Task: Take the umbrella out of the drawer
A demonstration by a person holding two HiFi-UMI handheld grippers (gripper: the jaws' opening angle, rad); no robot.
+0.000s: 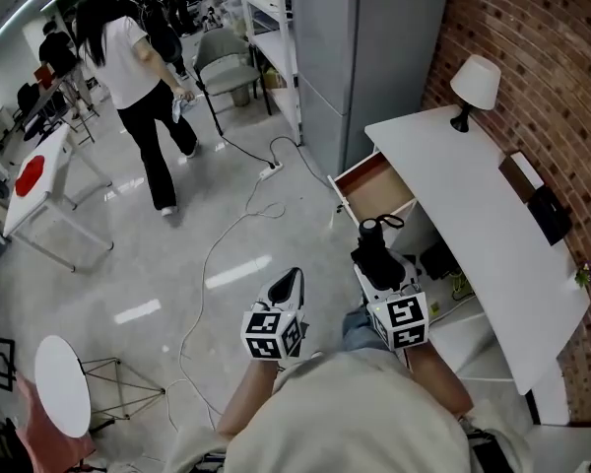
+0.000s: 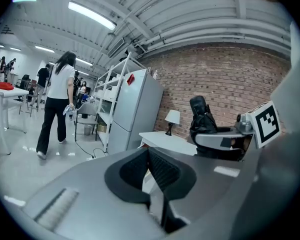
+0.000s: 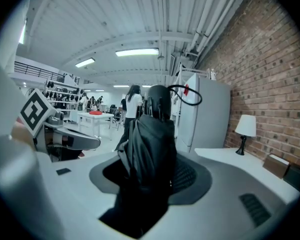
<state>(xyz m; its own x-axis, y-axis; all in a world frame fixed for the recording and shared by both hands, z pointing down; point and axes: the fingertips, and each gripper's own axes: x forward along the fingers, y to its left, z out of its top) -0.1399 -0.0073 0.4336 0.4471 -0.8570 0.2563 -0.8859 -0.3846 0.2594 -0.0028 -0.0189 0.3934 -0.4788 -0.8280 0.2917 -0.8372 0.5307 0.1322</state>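
Black folded umbrella (image 3: 149,149) is being gripped between the jaws of the right gripper (image 1: 380,267), lifted clear of the open drawer (image 1: 372,193) just ahead and below, apparently for carrying away. Beside it, the left gripper (image 1: 292,280) is being held closed on nothing, apparently unneeded.

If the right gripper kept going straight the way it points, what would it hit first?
Probably the open drawer, with the held umbrella leading; if it passes above, the grey fridge. Depth is unclear.
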